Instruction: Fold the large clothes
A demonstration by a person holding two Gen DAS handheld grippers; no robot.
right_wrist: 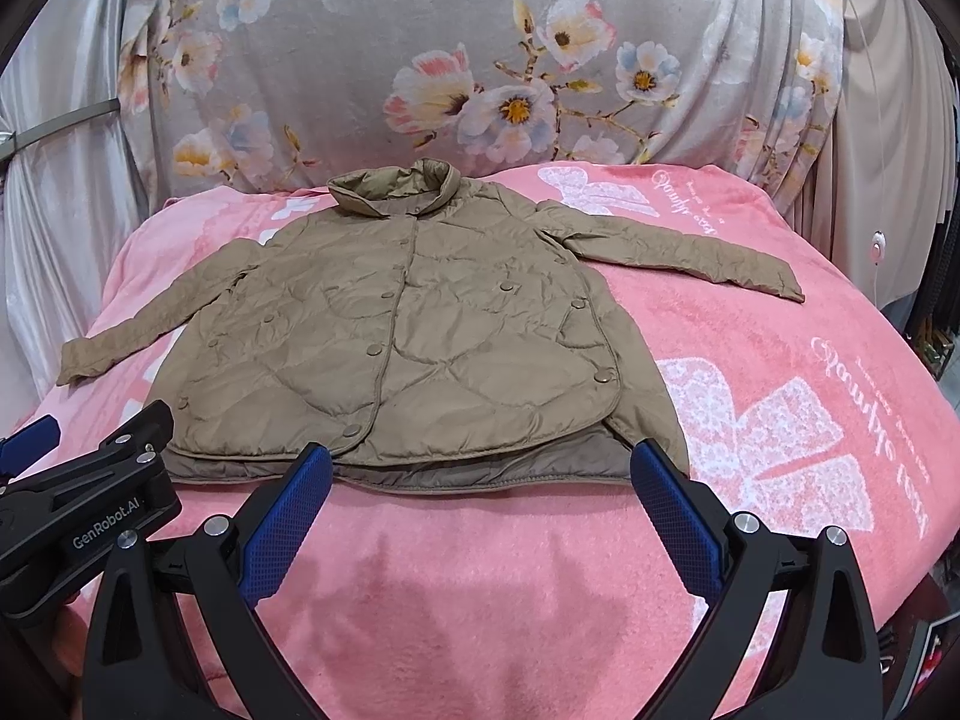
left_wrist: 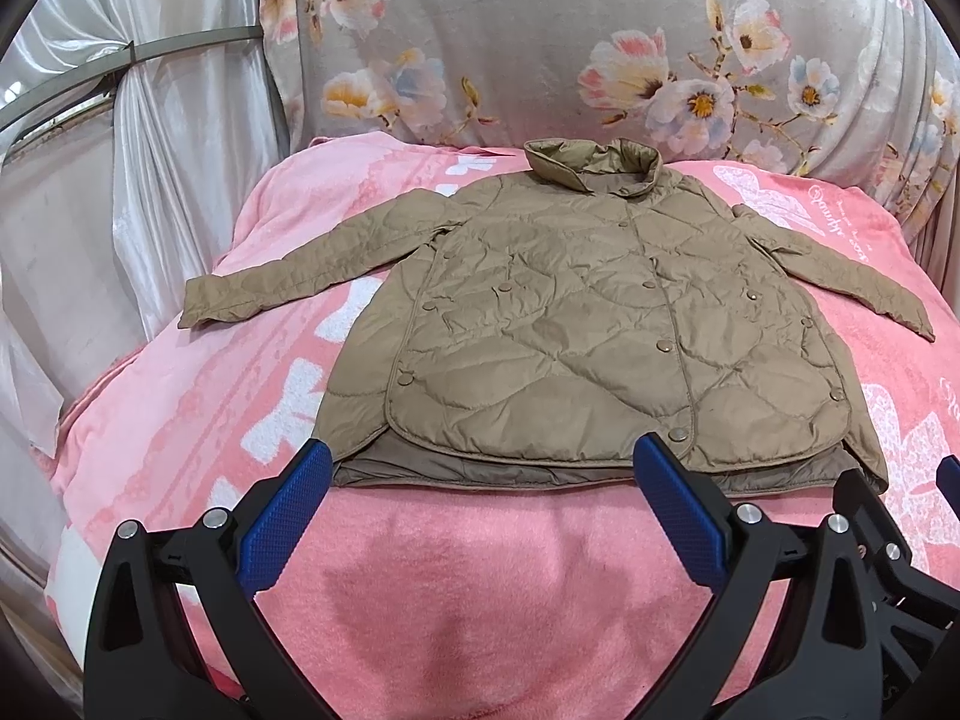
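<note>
A tan quilted jacket (left_wrist: 570, 324) lies flat, front up and snapped shut, on a pink blanket (left_wrist: 456, 588), collar at the far end and both sleeves spread out to the sides. It also shows in the right wrist view (right_wrist: 396, 348). My left gripper (left_wrist: 480, 468) is open and empty, hovering just short of the jacket's near hem. My right gripper (right_wrist: 480, 468) is open and empty, just short of the hem's right part. The right gripper shows at the right edge of the left wrist view (left_wrist: 888, 540). The left gripper shows at the left edge of the right wrist view (right_wrist: 84, 498).
The pink blanket (right_wrist: 780, 396) with white bow prints covers a raised surface. A grey floral sheet (left_wrist: 600, 42) hangs behind it. A pale curtain (left_wrist: 120, 138) hangs at the left. A beige curtain and a white cable (right_wrist: 877, 252) are at the right.
</note>
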